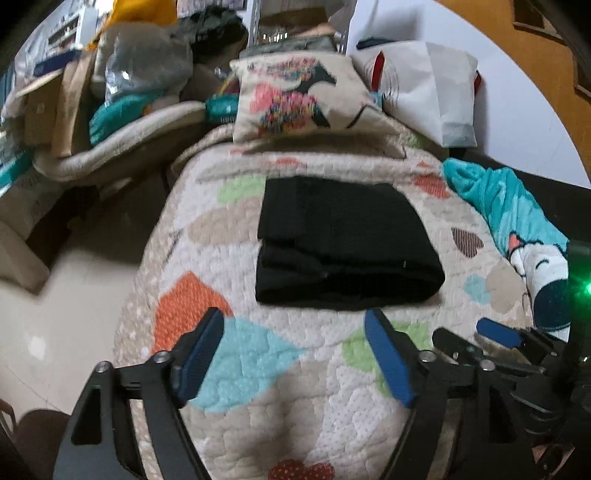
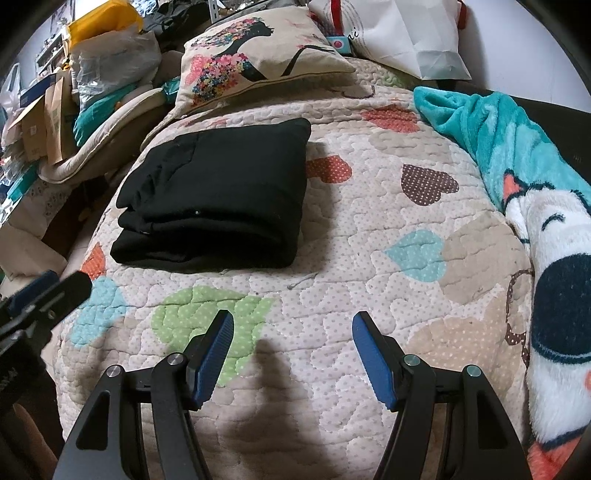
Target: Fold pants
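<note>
Left wrist view: we see black pants [image 1: 343,243] folded on quilt [image 1: 280,398].
Left gripper [image 1: 295,354]: fingers spread, empty.
Right gripper [image 2: 291,354]: fingers spread, empty.

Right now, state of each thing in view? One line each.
pants: folded into a compact stack, lying on the quilt, nothing touching them.
left gripper: open, nothing between its fingers, short of the pants.
right gripper: open, nothing between its fingers, over bare quilt.
quilt: spread flat.
pillow: lying beyond the pants.
teal blanket: crumpled along the right edge.
white bag: lying beside the pillow.
</note>
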### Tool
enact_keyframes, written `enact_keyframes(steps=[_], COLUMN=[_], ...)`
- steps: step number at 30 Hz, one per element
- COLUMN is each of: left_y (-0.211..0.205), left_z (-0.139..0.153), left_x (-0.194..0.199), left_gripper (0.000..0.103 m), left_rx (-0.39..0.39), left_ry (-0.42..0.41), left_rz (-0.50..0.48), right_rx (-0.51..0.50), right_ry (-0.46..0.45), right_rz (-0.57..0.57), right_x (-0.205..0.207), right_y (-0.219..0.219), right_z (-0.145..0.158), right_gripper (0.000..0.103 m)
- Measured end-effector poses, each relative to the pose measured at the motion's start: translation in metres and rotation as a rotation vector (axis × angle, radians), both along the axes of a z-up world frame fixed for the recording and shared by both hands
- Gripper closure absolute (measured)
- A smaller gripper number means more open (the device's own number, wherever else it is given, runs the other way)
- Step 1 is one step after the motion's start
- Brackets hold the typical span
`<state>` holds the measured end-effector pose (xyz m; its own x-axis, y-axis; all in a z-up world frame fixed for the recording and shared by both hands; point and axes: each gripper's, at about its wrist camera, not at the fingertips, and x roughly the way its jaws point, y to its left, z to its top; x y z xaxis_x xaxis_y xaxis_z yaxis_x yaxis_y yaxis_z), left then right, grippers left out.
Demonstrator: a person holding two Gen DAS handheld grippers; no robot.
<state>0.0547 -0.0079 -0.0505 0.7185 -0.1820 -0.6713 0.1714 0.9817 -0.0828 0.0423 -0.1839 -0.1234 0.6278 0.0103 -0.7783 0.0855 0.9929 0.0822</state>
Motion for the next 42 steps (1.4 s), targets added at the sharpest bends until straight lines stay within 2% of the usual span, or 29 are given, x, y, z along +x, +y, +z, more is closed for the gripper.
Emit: enact_keyframes(steps=[1,4,6,9,13,15,18,25,35,42], left_y=[0.0,0.002,0.008,0.016,0.018,0.02,0.022,0.017,0.014,0.008], left_z=[0.007,0.024,0.038,0.047,0.051,0.047,0.032,0.0,-0.024,-0.026], left_x=[-0.001,0.0,0.005,0.013,0.024,0.024,0.025,0.028,0.04,0.037], left_gripper=[0.02,0.002,0.002,0.001,0.0,0.0,0.0,0.0,0.0,0.0], left_rx=[0.008,0.029,-0.006,-0.068,-0.032,-0.039,-0.058,-0.018,0.011,0.048], left_ry=[-0.03,-0.093,-0.126,-0.133,-0.171,-0.171,-0.131,-0.021,0.113,0.119], left_rz=[0.011,0.062,0.084,0.096,0.139,0.133,0.111,0.056,0.033,0.012], right_rx=[-0.002,-0.011,-0.017,-0.034,-0.053,-0.058,-0.055,-0.064,-0.06,-0.06], right_ry=[-0.009,-0.03,-0.042,-0.058,-0.068,-0.071,-0.068,-0.053,-0.031,-0.027], right_rz=[-0.001,-0.001,0.001,0.004,0.005,0.001,-0.005,-0.015,-0.03,-0.027], right_x=[0.0,-0.002,-0.003,-0.004,-0.003,-0.003,-0.001,0.007,0.015,0.018], right_y=[0.0,0.001,0.001,0.003,0.004,0.003,0.002,0.0,-0.002,-0.002], right_z=[0.002,0.006,0.007,0.01,0.012,0.012,0.011,0.006,-0.002,-0.003], right_gripper=[0.031,0.031,0.031,0.031,0.031,0.031,0.03,0.03,0.029,0.029])
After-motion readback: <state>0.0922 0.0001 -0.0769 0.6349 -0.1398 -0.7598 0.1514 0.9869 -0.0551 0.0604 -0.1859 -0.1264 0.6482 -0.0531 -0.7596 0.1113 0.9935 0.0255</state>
